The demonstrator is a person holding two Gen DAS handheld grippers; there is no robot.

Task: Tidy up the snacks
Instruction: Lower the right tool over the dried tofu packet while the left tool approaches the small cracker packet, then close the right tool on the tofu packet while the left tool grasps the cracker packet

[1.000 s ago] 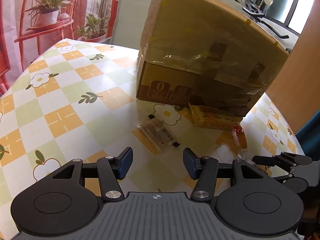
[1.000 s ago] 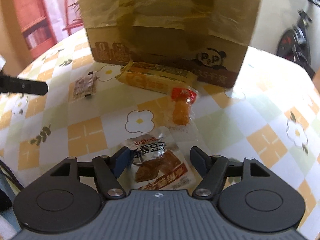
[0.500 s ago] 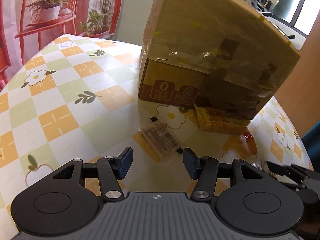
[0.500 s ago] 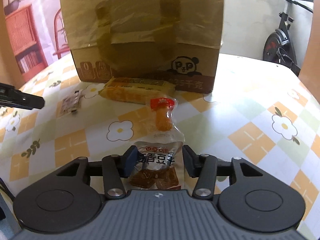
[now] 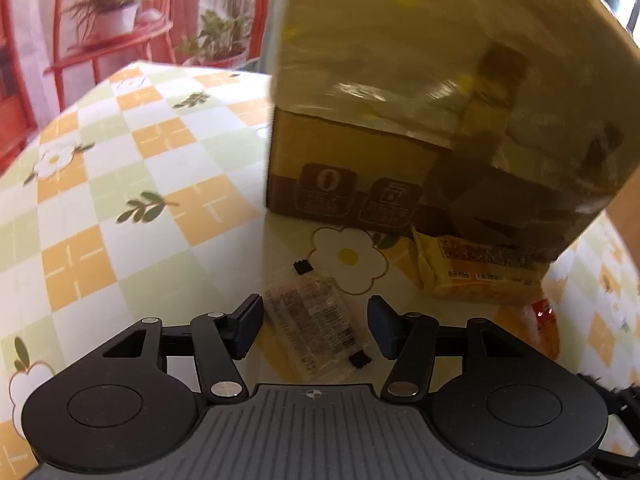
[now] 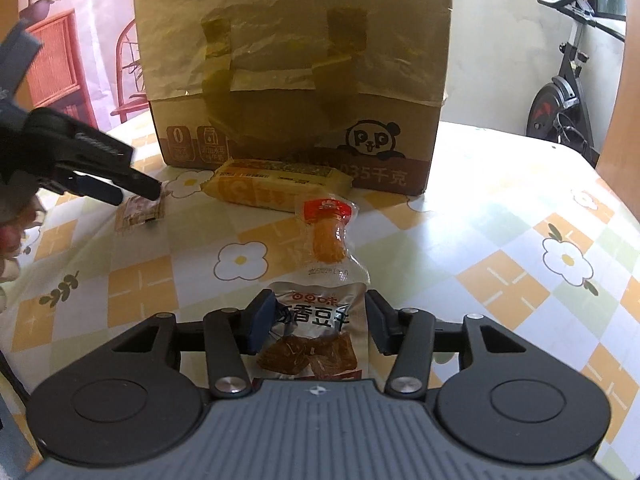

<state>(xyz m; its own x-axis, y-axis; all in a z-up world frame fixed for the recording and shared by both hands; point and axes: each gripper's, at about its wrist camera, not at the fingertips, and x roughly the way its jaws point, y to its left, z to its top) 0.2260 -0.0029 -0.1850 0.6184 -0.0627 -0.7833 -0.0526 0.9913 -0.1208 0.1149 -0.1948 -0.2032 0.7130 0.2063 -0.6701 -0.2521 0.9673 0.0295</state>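
**Table surface and items resting on it**

The table [image 6: 500, 208] is covered by a checked cloth printed with flowers and leaves. A cardboard box [image 6: 296, 80] is stood on it, upright. A yellow packet [image 6: 276, 184] is laid just in front of the box. A small clear packet [image 5: 312, 328], a red-topped sachet [image 6: 328, 232] and a tofu snack pouch [image 6: 316, 332] are laid flat, nearer.

Both views are taken low and close over the checked table [image 5: 120, 216], angled downward toward the cardboard box [image 6: 296, 80]; box, yellow packet [image 5: 480, 276] and small sachet [image 6: 140, 210] are shared.
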